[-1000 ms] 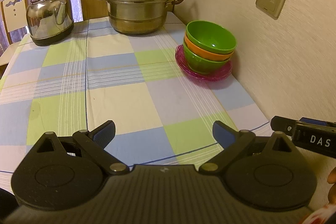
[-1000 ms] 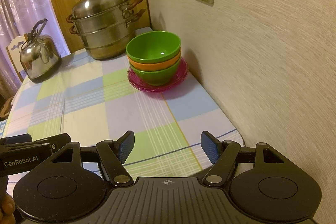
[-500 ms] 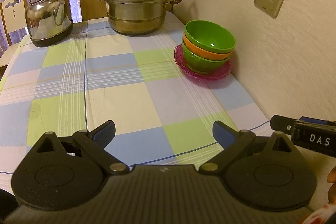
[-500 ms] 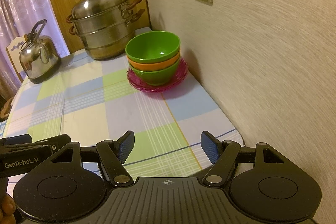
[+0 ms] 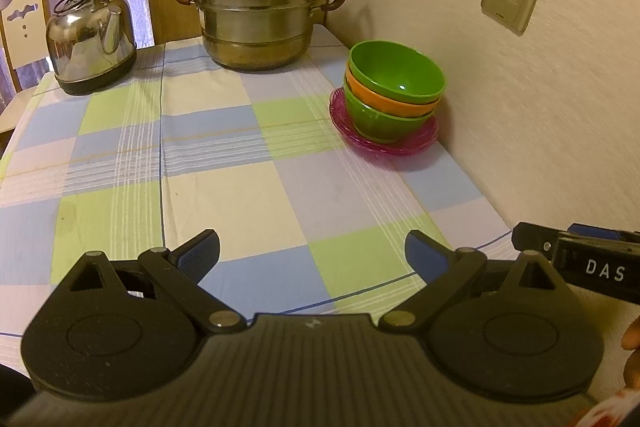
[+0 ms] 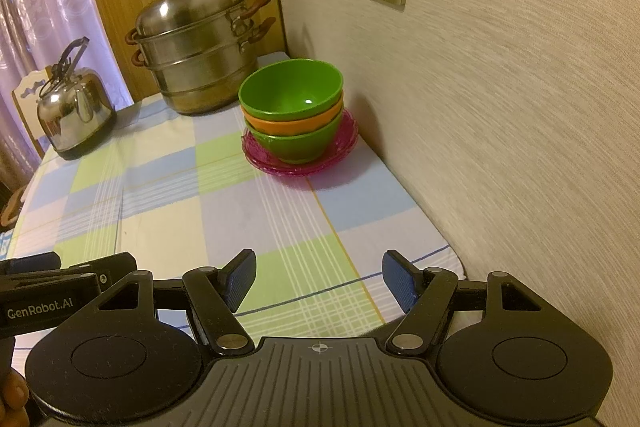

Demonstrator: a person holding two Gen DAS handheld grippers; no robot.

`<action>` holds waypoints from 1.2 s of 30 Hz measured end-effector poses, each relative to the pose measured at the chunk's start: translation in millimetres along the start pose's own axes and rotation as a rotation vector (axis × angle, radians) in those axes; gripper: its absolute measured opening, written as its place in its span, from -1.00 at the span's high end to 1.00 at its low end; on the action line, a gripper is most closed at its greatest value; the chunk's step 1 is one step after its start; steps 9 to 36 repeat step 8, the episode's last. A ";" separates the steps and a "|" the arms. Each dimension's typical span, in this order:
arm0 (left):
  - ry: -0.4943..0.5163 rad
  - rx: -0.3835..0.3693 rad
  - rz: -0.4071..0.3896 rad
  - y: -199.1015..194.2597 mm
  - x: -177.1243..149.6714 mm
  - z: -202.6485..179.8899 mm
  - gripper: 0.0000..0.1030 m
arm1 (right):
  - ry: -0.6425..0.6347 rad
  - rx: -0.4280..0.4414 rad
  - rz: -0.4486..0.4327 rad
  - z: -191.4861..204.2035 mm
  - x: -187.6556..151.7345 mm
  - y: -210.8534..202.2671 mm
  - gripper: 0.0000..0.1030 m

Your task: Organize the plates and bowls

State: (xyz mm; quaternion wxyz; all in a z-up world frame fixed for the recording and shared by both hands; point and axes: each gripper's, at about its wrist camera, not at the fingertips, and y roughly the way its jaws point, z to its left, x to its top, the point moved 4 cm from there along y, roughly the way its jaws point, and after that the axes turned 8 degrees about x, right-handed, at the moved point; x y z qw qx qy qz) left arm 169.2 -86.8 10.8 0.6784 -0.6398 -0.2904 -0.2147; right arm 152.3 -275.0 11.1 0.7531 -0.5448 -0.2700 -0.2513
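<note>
Tablecloth (image 5: 248,195) checked blue, green and cream covers the table, wall along its right edge. Steamer pot (image 5: 260,7) at the far end, kettle (image 5: 90,47) to its left. Bowls: green (image 6: 292,95) nested in orange (image 6: 292,125) in green (image 6: 296,145), stacked on pink plate (image 6: 344,143) beside the wall. Left gripper (image 5: 312,255) and right gripper (image 6: 318,279) both spread, empty, near edge, well apart from the stack.
</note>
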 end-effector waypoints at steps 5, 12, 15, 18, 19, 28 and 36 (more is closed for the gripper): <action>-0.031 -0.022 -0.008 0.3 0.7 3.5 -0.92 | 0.003 -0.001 0.002 -0.9 -0.1 -0.2 -0.35; -0.030 -0.030 -0.009 1.2 1.6 3.2 -0.92 | 0.004 -0.002 0.001 -2.4 -0.4 -0.2 -0.35; -0.030 -0.030 -0.009 1.2 1.6 3.2 -0.92 | 0.004 -0.002 0.001 -2.4 -0.4 -0.2 -0.35; -0.030 -0.030 -0.009 1.2 1.6 3.2 -0.92 | 0.004 -0.002 0.001 -2.4 -0.4 -0.2 -0.35; -0.030 -0.030 -0.009 1.2 1.6 3.2 -0.92 | 0.004 -0.002 0.001 -2.4 -0.4 -0.2 -0.35; -0.030 -0.030 -0.009 1.2 1.6 3.2 -0.92 | 0.004 -0.002 0.001 -2.4 -0.4 -0.2 -0.35; -0.030 -0.030 -0.009 1.2 1.6 3.2 -0.92 | 0.004 -0.002 0.001 -2.4 -0.4 -0.2 -0.35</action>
